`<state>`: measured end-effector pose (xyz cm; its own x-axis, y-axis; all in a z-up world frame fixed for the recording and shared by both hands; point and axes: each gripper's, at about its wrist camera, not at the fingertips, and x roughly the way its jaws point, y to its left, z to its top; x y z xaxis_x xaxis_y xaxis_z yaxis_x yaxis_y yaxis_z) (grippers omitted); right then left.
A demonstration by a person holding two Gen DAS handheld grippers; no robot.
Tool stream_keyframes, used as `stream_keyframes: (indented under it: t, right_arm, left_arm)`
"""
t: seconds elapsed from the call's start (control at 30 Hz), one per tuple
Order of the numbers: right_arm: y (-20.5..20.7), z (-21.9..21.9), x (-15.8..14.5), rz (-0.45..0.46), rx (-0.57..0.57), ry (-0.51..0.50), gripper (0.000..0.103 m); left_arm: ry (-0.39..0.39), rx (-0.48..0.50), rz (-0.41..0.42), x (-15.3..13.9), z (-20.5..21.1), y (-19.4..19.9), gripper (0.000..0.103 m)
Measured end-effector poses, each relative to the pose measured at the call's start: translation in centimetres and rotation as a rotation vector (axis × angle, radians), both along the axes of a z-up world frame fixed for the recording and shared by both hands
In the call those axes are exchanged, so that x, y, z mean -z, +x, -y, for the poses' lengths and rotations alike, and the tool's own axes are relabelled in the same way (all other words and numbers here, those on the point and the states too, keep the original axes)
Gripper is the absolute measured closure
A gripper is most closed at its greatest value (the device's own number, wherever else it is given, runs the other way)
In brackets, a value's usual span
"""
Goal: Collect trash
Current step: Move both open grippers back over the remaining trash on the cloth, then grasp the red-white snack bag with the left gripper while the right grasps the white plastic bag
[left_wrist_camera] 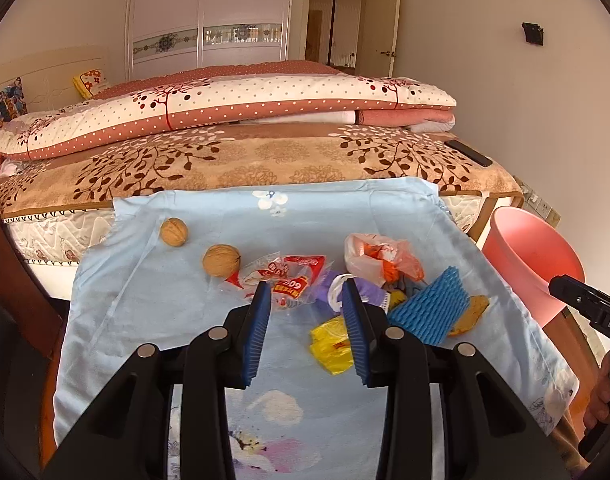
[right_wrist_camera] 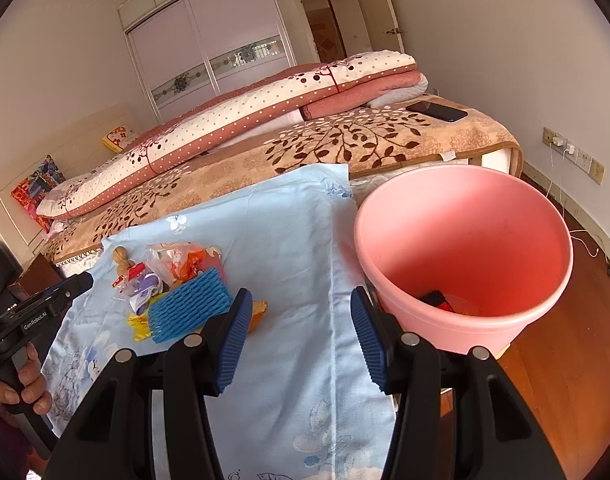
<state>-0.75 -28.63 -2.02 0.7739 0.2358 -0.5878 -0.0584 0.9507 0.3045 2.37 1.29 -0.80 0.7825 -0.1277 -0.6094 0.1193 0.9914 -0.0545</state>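
A light blue cloth (left_wrist_camera: 209,312) is lying spread over the surface at the foot of a bed (left_wrist_camera: 265,160), and the trash is gathered on it. At the far left of the cloth two walnuts (left_wrist_camera: 221,260) are resting apart from each other. Just right of them a clear wrapper with red print (left_wrist_camera: 289,276) is lying crumpled. The left tongs (left_wrist_camera: 307,292) are being held above the cloth with their blue pads parted and nothing between them; the red-printed wrapper is showing beside the left pad and a purple and white scrap (left_wrist_camera: 337,292) beside the right one. A yellow wrapper (left_wrist_camera: 331,348) is lying nearer, partly behind the right pad. Further right, a white and orange plastic bag (left_wrist_camera: 379,258) is sitting at the far side of the pile, and a blue foam net (left_wrist_camera: 429,308) is lying tilted at its right edge, touching an orange-brown piece of peel (left_wrist_camera: 471,312).

In the right wrist view the right tongs (right_wrist_camera: 301,304) are being held open and empty over bare cloth, between the pile on the left and a pink bucket (right_wrist_camera: 465,320) on the right. The bucket is standing just beside the right edge of the cloth, with a dark and red item (right_wrist_camera: 439,300) lying at its bottom. A phone (right_wrist_camera: 437,111) is resting on the far right of the bed.
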Motion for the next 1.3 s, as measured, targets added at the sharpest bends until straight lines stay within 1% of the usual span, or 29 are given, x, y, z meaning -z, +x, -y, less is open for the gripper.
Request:
stream_keyframes:
  t: [0.17, 0.43, 0.6, 0.83, 0.87, 0.93, 0.97, 1.0, 1.17, 1.3]
  right_arm:
    - [0.5, -1.0, 0.3, -0.011, -0.024, -0.017, 0.053]
    - [1.6, -2.0, 0.6, -0.031, -0.043, -0.029, 0.053]
    - [2.8, -2.7, 0.4, -0.044, -0.071, -0.002, 0.052]
    - [5.1, -5.1, -0.5, -0.051, -0.15, 0.05, 0.052]
    - [5.5, -5.5, -0.5, -0.055, -0.162, 0.058, 0.052]
    - [6.1, -6.4, -0.6, -0.058, -0.182, 0.064, 0.052]
    - [6.3, -6.9, -0.6, -0.059, -0.19, 0.062, 0.052]
    - [6.6, -7.3, -0.6, -0.059, -0.198, 0.059, 0.052]
    - [7.7, -9.1, -0.4, -0.065, -0.234, 0.044, 0.052]
    - [8.9, -10.4, 0.0, -0.081, -0.256, 0.033, 0.052]
  left_arm:
    - [0.026, 0.035, -0.026, 0.5, -0.3, 1.4, 0.066]
    - [0.114, 0.138, -0.073, 2.0, 1.3, 4.4, 0.066]
    - [0.144, 0.155, -0.117, 3.4, 1.1, 5.8, 0.066]
    - [0.147, 0.172, -0.12, 4.3, 0.3, 5.7, 0.067]
    - [0.148, 0.173, -0.119, 4.4, 0.2, 5.6, 0.074]
    - [0.139, 0.176, -0.127, 4.6, 0.1, 5.6, 0.087]
    - [0.134, 0.17, -0.127, 4.7, 0.0, 5.6, 0.092]
    - [0.129, 0.163, -0.126, 4.7, -0.2, 5.6, 0.095]
    - [0.083, 0.144, -0.106, 4.2, -1.2, 5.1, 0.099]
    - [0.036, 0.13, -0.088, 3.5, -2.0, 4.3, 0.1]
